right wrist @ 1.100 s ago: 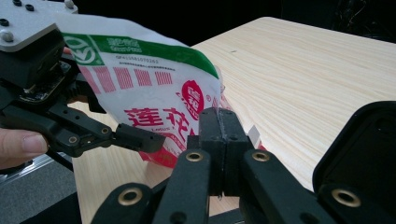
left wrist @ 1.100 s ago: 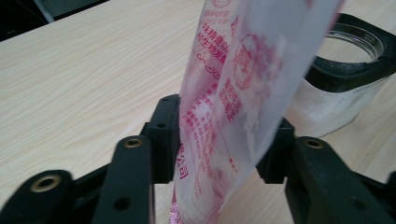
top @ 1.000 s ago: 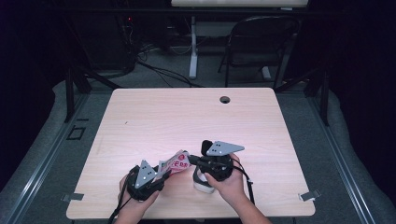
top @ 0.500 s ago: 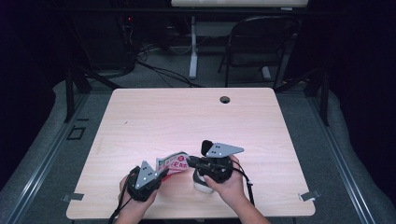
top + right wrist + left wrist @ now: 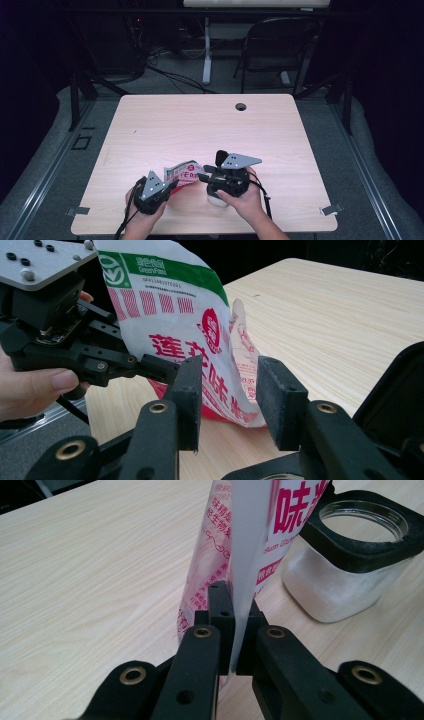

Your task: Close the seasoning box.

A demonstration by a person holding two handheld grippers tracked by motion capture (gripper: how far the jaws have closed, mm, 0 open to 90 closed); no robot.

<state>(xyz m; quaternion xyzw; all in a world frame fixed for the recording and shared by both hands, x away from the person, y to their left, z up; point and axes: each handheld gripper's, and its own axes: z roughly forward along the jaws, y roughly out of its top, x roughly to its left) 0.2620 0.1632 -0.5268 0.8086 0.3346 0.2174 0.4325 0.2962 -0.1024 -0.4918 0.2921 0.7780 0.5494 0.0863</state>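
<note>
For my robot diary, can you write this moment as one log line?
left tongs: shut on packet | right tongs: open, packet edge between jaws | jar: open, on table

- Packets: one white, red and green printed packet [image 5: 184, 175] on the table; also seen in the left gripper view [image 5: 250, 545] and the right gripper view [image 5: 185, 335].
- Jars: one glass jar [image 5: 350, 580] with a black collar, holding white powder.
- Grippers: two, a left gripper [image 5: 167, 187] and a right gripper [image 5: 204, 176].
- Hands: two, one on each gripper.
- Tables: one wooden table [image 5: 200, 125] with one round cable hole [image 5: 241, 106].
- Chairs: one folding chair [image 5: 280, 45] beyond the table.
</note>
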